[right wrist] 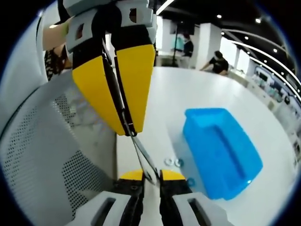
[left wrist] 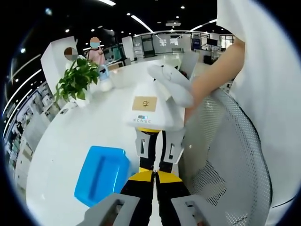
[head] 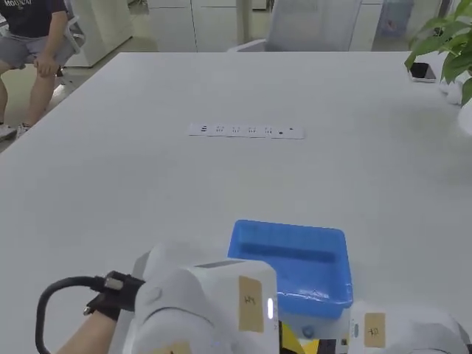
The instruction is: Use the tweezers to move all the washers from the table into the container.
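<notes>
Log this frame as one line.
left gripper: shut on tweezers | right gripper: at tweezers tip, grip unclear | washers: on table beside container

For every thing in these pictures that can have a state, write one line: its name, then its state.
Left hand-held gripper: shut on the tweezers.
Right hand-held gripper: jaws slightly apart, the tweezers' tip between them.
Tweezers: held, arms pressed together.
Washers: lying flat on the table, beside the container.
Container: upright, open-topped, no washers seen inside.
</notes>
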Motion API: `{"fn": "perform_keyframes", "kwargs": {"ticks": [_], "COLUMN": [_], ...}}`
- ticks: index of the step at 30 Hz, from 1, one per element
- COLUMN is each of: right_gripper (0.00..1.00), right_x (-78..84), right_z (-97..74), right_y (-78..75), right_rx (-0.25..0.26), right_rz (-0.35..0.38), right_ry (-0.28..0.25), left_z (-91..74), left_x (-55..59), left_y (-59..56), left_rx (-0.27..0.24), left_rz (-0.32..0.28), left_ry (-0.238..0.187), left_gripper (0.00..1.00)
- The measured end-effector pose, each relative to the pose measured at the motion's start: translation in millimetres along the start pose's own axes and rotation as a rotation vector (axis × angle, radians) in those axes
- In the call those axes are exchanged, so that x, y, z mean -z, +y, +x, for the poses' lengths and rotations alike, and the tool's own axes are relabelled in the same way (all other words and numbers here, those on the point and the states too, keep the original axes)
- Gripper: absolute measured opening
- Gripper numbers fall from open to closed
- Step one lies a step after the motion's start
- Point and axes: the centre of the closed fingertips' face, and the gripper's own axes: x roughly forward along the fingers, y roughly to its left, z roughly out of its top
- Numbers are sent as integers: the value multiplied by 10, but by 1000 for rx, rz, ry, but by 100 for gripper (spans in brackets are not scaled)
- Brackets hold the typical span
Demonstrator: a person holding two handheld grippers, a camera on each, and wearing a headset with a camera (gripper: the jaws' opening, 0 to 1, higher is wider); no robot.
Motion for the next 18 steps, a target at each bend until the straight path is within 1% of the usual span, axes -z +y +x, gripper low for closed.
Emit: {"fn": "perform_keyframes", "kwargs": {"ticks": [3,5,6,7,8,9,13,16,18], "right_gripper": [8,8,8,8,8,8,8,8,9], "right_x": [20,64,55,57,62,63,7,13,43], "right_z": [15,19,12,7,0,-4,-26,-8,23], "right_y": [2,-7,-21,-28,-51,-60,-87,-106,-86], "right_rx": [-5,-3,0,-2,3,7,16,17,0], "right_rz": [14,29,39,56,58,57,72,84,99], "right_ry": [6,16,0,-2,-3,-3,-32,-34,-24], "left_z": [27,47,46,45,49,49,35,60,80], "left_x": [25,50,37,38,35,39,-26,-8,14], "left_y": [44,79,89,100,108,112,121,146,142], "left_rx": [9,12,15,16,16,17,23,28,37], "left_rz": [-10,-24,-30,-34,-32,-17,5,5,-7], "left_ry": [10,16,6,7,9,18,12,22,27], "left_gripper": [0,0,0,0,0,0,0,0,0]}}
